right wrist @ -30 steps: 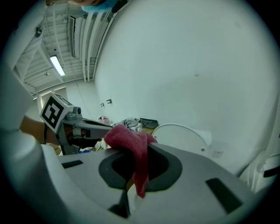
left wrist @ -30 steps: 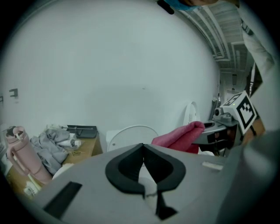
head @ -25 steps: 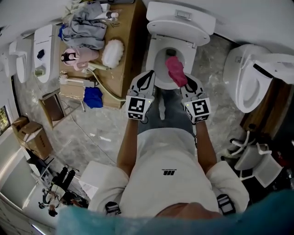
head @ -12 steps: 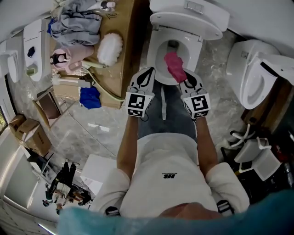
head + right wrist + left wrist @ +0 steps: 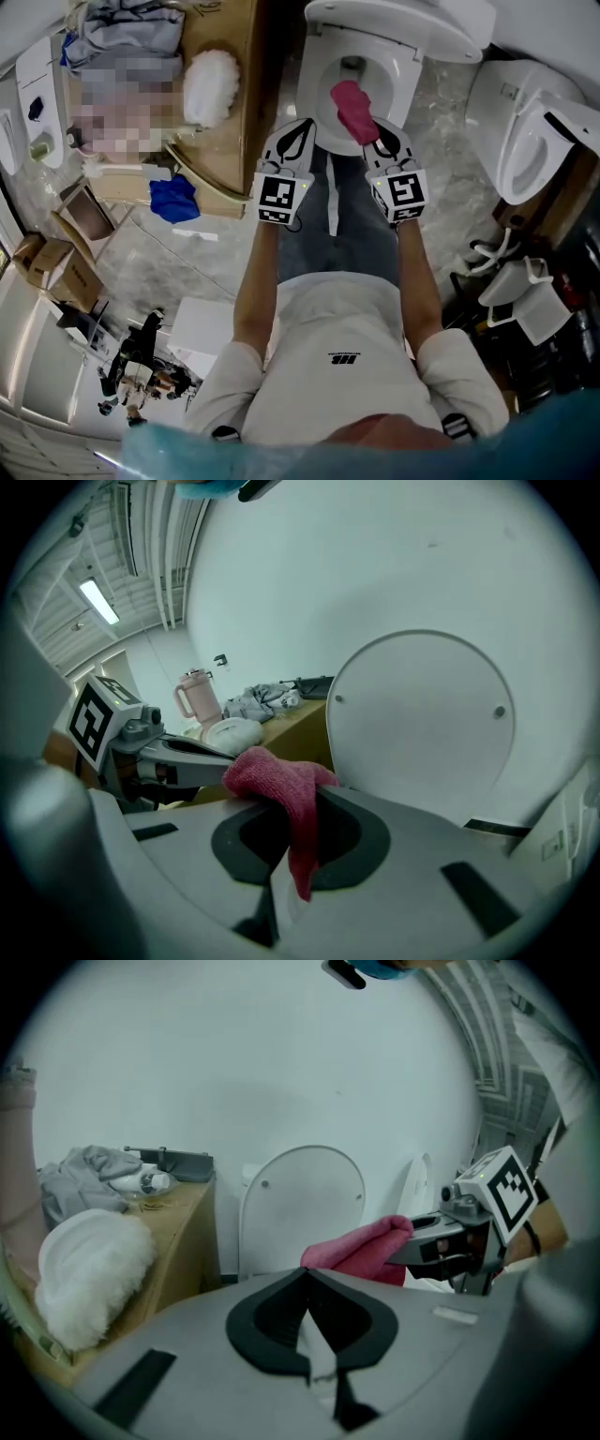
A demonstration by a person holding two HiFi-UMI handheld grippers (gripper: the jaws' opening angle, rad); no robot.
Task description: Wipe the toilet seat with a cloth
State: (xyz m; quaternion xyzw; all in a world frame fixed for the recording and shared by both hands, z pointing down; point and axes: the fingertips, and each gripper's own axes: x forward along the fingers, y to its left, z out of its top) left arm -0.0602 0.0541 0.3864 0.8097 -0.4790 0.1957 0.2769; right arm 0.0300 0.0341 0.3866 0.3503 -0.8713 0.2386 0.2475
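Note:
The white toilet seat (image 5: 317, 89) rings the bowl at the top centre of the head view, with its lid (image 5: 412, 21) raised behind. My right gripper (image 5: 373, 131) is shut on a pink cloth (image 5: 353, 108) that hangs over the bowl's right front. The cloth (image 5: 281, 785) drapes out of my right gripper (image 5: 309, 789) in front of the upright lid (image 5: 422, 719). My left gripper (image 5: 302, 131) is shut and holds nothing, beside the seat's left front edge. From the left gripper (image 5: 307, 1277) I see the cloth (image 5: 361, 1246) and the lid (image 5: 300, 1208).
A wooden counter (image 5: 225, 141) stands left of the toilet, with a white fluffy duster (image 5: 208, 86) and grey clothes (image 5: 122, 37) on it. A blue cloth (image 5: 173, 199) lies below it. A second toilet (image 5: 534, 122) stands at the right. Cardboard boxes (image 5: 56, 272) sit far left.
Both grippers have moved a little forward toward the toilet, and the pink cloth now hangs further in over the bowl. Both grippers have stayed shut.

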